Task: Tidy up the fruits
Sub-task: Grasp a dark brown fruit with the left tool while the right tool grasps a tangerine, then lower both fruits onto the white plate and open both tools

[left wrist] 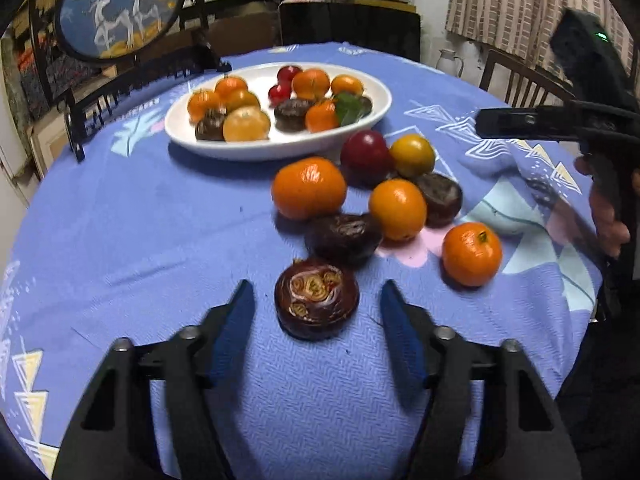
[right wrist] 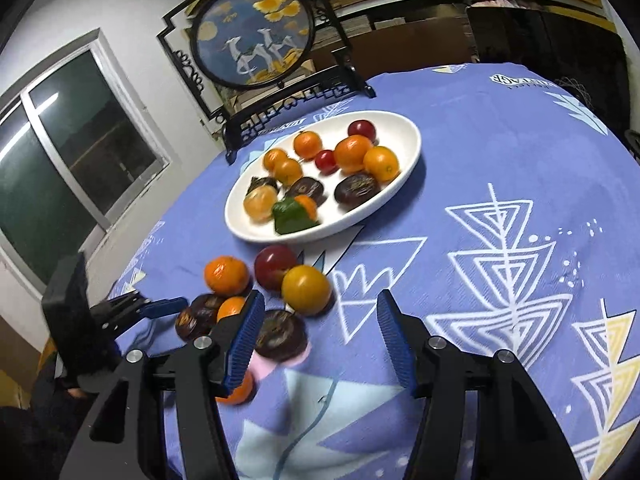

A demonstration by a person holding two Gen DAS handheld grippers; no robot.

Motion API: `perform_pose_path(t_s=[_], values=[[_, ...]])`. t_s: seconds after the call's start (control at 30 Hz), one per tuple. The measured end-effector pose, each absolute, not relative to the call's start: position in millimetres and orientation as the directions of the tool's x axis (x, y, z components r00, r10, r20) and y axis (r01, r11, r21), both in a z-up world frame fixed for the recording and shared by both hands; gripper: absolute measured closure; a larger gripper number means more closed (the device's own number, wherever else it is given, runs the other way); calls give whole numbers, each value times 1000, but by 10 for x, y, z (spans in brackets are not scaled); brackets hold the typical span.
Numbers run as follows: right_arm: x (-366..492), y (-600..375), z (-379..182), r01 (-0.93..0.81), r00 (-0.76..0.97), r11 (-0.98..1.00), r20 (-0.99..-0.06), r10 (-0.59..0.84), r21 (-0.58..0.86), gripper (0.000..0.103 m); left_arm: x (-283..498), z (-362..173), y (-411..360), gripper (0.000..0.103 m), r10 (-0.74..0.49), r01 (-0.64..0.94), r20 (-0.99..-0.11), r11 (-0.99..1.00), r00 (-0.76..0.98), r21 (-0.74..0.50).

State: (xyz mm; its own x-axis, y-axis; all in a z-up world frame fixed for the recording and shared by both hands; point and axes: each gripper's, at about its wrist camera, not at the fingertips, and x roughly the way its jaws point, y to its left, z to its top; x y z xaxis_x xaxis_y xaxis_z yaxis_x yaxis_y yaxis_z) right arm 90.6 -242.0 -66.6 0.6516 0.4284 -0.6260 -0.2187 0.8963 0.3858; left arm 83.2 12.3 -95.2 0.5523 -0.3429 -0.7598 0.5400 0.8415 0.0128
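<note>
A white oval plate (left wrist: 372, 110) (right wrist: 408, 152) holds several oranges, dark brown fruits, small red fruits and a green leaf. Loose fruit lies in front of it on the blue tablecloth: oranges (left wrist: 309, 188), a red plum (left wrist: 366, 152) (right wrist: 274, 266), a yellow fruit (left wrist: 412, 155) (right wrist: 306, 289) and dark brown fruits (left wrist: 342, 236). My left gripper (left wrist: 317, 306) is open, its jaws either side of a dark brown fruit (left wrist: 316, 299), not touching it. My right gripper (right wrist: 320, 316) is open and empty above the cloth, right of the pile.
A round painted screen on a black stand (right wrist: 256, 36) (left wrist: 116, 8) stands behind the plate. A dark chair (left wrist: 520, 80) is at the table's far right. The right gripper's body (left wrist: 560, 120) hangs over the table's right side. A window (right wrist: 72, 152) is at left.
</note>
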Motion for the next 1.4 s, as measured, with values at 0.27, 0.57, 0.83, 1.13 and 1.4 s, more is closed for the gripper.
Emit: perform_pose_path(t_s=[0.27,0.57,0.83,1.13,1.4], values=[[684,-2022,-710,-331,578,877,-660,480,347,44,641,-670,317,64,-405,507,-669,861,623,-48],[608,-1505,-814,-427,512,867,-722,465,256,44,478,-515,417,64,-415,497,-641,866,645,-61],[583,-1420,-893,-436,503,872,-743,443,224,64,440,-543,447,64,-417,493,-640,867,645,-68],[524,-1626,-819,-413,521,872,-716,464,264,64,452,-542,449,64,-421,491,-637,868,645,-77],[678,-2029,-493,-361,590,882,-658,467,302,64,654,-368,294,64,-429,502,-627,862,650,-70]])
